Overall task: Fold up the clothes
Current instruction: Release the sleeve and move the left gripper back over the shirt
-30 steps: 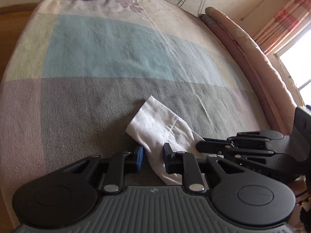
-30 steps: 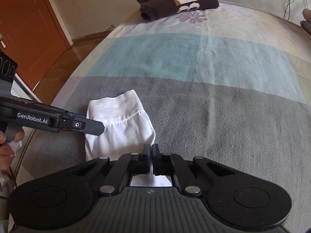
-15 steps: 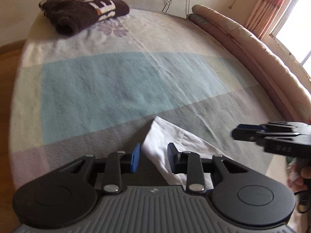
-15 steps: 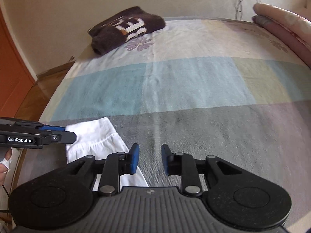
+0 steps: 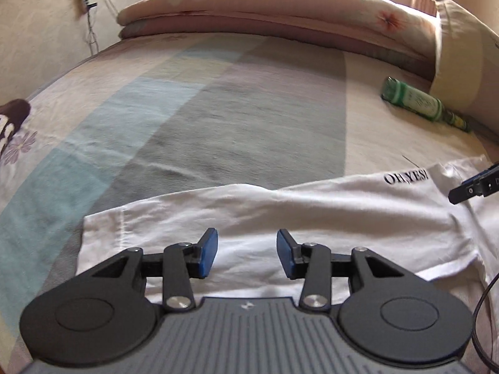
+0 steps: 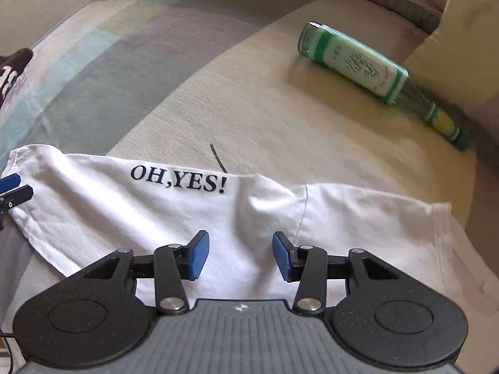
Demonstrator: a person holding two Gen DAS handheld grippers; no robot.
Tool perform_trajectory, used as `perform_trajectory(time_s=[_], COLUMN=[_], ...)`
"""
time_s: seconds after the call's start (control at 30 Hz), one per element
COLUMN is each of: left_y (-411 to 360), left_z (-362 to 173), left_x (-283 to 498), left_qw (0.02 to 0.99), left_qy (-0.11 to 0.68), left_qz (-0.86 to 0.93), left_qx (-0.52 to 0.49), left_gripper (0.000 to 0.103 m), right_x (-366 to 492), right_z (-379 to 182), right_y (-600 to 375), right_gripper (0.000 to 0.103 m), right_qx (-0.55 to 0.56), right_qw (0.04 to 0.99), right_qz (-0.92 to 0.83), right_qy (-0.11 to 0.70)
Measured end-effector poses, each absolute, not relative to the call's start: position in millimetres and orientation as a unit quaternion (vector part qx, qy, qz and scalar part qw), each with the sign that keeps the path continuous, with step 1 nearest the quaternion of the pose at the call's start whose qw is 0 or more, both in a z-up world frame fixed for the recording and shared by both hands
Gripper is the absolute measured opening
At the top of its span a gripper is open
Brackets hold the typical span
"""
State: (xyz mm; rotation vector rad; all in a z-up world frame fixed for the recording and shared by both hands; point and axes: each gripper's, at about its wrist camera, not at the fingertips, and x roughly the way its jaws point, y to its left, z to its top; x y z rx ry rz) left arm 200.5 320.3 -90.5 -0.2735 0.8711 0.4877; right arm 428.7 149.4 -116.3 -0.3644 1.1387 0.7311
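A white T-shirt printed "OH,YES!" lies folded into a long strip across the near part of the striped bed cover. My left gripper hovers open over the strip's left part, nothing between its blue pads. In the right wrist view the same white T-shirt spreads below my right gripper, which is open and empty over the sleeve end. The tip of the right gripper shows at the left wrist view's right edge, and the left gripper's tip shows at the right wrist view's left edge.
A green glass bottle lies on its side beyond the shirt, next to a pillow. A rolled pink quilt lines the far edge. A folded dark brown garment sits at far left. A cable hangs at lower right.
Both grippers have swung right, from the shirt's narrow end to facing its long side. The right gripper went from shut to open; the left opened wider.
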Motion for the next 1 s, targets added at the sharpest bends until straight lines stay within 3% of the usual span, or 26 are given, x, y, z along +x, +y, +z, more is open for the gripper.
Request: perform_trajectory(time_s=[0.1, 0.17, 0.23, 0.33, 0.57, 0.73, 1.0], left_y=[308, 300, 294, 292, 286, 282, 317], left_z=[-99, -104, -107, -107, -107, -107, -95], left_x=[207, 211, 219, 235, 273, 300, 286], left_qw=[0.868, 0.867, 0.867, 0.869, 0.869, 0.868, 0.844], left_qy=[0.435, 0.447, 0.454, 0.456, 0.457, 0.457, 0.487], left_qz=[0.209, 0.192, 0.176, 0.152, 0.096, 0.055, 0.168], left_qx=[-0.116, -0.105, -0.105, -0.122, -0.161, -0.189, -0.148], left_gripper=[0.047, 0.059, 0.064, 0.056, 0.058, 0.061, 0.057], right_x=[437, 444, 459, 477, 456, 429, 422], right_z=[-129, -138, -139, -133, -103, -111, -114], right_y=[162, 171, 182, 190, 137, 92, 51], right_gripper=[0.055, 0.069, 0.081, 0.081, 0.083, 0.083, 0.083], right_qx=[-0.161, -0.156, -0.155, -0.153, -0.135, -0.119, -0.09], right_qw=[0.789, 0.804, 0.811, 0.808, 0.811, 0.809, 0.817], right_qz=[0.326, 0.318, 0.32, 0.329, 0.315, 0.273, 0.231], right_qy=[0.496, 0.477, 0.465, 0.464, 0.474, 0.508, 0.521])
